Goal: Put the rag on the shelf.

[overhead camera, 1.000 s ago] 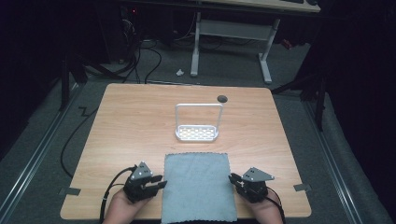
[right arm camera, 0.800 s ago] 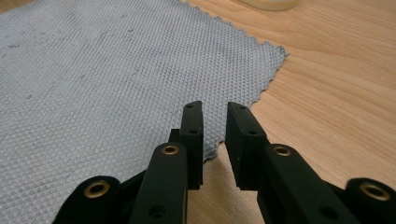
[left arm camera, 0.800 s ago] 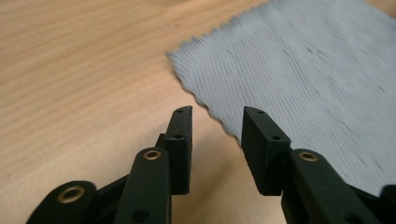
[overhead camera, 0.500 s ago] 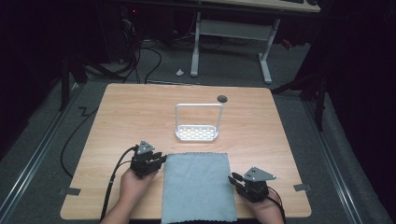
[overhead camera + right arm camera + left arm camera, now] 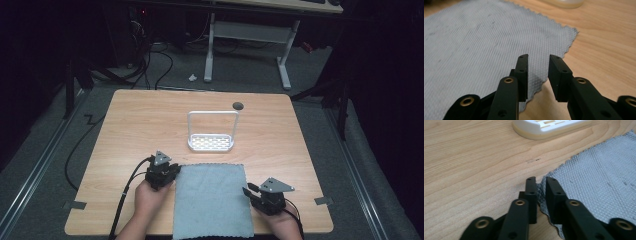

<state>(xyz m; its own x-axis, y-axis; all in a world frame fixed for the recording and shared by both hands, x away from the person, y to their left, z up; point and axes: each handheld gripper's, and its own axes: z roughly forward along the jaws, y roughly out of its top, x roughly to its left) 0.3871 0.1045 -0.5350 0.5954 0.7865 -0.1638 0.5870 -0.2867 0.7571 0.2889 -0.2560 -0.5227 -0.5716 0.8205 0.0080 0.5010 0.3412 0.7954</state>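
Note:
A grey-blue cloth [image 5: 212, 200] lies flat on the wooden table [image 5: 150, 125] near its front edge. My left gripper [image 5: 172, 170] is at the cloth's far left corner. In the left gripper view its jaws [image 5: 541, 180] stand a narrow gap apart, with the cloth's [image 5: 599, 177] zigzag edge between them. My right gripper [image 5: 248, 191] is at the cloth's right edge, about halfway along. In the right gripper view its jaws [image 5: 538, 58] stand wider apart over that edge of the cloth [image 5: 474, 37], which lies flat under them.
A white slotted tray with a tall wire handle [image 5: 211, 142] stands just beyond the cloth, mid-table. A small dark round hole [image 5: 238, 105] sits near the table's far edge. Bare wood lies on both sides of the cloth. Cables and a desk frame are on the floor beyond.
My left gripper has moved away from the front edge, along the cloth's left side to its far left corner. My right gripper has barely shifted. The cloth lies as before.

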